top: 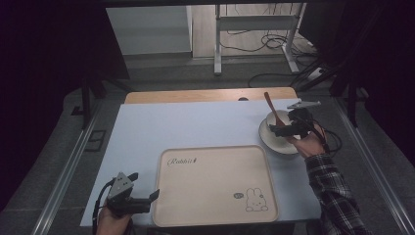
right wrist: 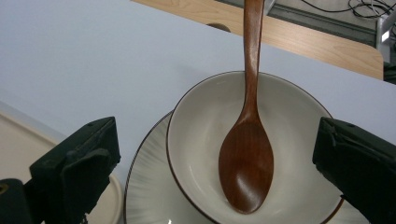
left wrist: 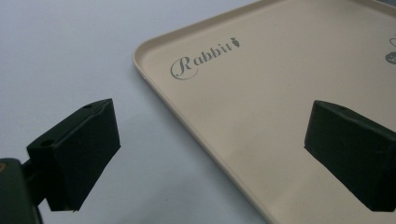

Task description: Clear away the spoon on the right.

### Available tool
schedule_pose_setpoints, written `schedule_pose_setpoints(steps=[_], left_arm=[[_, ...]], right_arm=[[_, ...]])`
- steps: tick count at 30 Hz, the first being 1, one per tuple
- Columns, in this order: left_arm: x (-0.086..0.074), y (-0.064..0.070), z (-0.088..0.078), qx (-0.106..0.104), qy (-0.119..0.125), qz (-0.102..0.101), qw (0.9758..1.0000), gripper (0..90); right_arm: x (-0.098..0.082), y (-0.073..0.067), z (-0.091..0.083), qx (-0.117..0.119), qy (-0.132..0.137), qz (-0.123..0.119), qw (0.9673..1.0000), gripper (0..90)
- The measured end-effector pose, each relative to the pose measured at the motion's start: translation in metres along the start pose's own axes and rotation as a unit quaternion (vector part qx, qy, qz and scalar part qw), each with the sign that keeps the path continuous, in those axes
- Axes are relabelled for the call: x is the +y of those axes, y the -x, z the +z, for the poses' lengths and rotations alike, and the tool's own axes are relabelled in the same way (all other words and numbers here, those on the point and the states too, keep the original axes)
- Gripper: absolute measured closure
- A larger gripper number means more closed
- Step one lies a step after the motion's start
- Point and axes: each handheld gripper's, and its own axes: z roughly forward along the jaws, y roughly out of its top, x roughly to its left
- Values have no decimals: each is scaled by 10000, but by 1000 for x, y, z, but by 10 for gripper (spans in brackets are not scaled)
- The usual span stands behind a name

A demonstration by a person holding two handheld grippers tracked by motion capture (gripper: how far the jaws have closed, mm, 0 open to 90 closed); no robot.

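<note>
A lab: dark curtains (top: 44, 58), floor cables (top: 274, 44), metal stand (top: 254, 29).

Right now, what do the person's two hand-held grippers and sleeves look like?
Both are black. The left hand-held gripper has blocky black jaws, a grey three-cornered plate on top and a black cable trailing behind. The right hand-held gripper has the same grey plate and a looping black cable. The right arm wears a dark plaid sleeve.

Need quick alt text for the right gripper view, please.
A brown wooden spoon rests in a white bowl that sits on a plate, framed between the open right gripper.
</note>
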Motion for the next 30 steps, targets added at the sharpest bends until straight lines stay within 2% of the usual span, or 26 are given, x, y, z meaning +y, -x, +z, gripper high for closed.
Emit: schedule_pose_setpoints(steps=[3,8,15,22,30], left_arm=[[0,0,0,2,3,1,10000,31],[0,0,0,4,6,1,10000,31],[0,0,-1,-7,13,-2,10000,31],[0,0,-1,-17,27,-20,10000,31],[-1,-1,-2,-54,53,-72,9999,31]], right_arm=[[3,1,4,-49,-70,25,10000,27],[7,5,9,-110,-115,184,9997,220],[18,11,14,-152,-220,155,9995,455],[29,15,23,-107,-270,139,9995,484],[42,19,37,-211,-202,55,9996,564]])
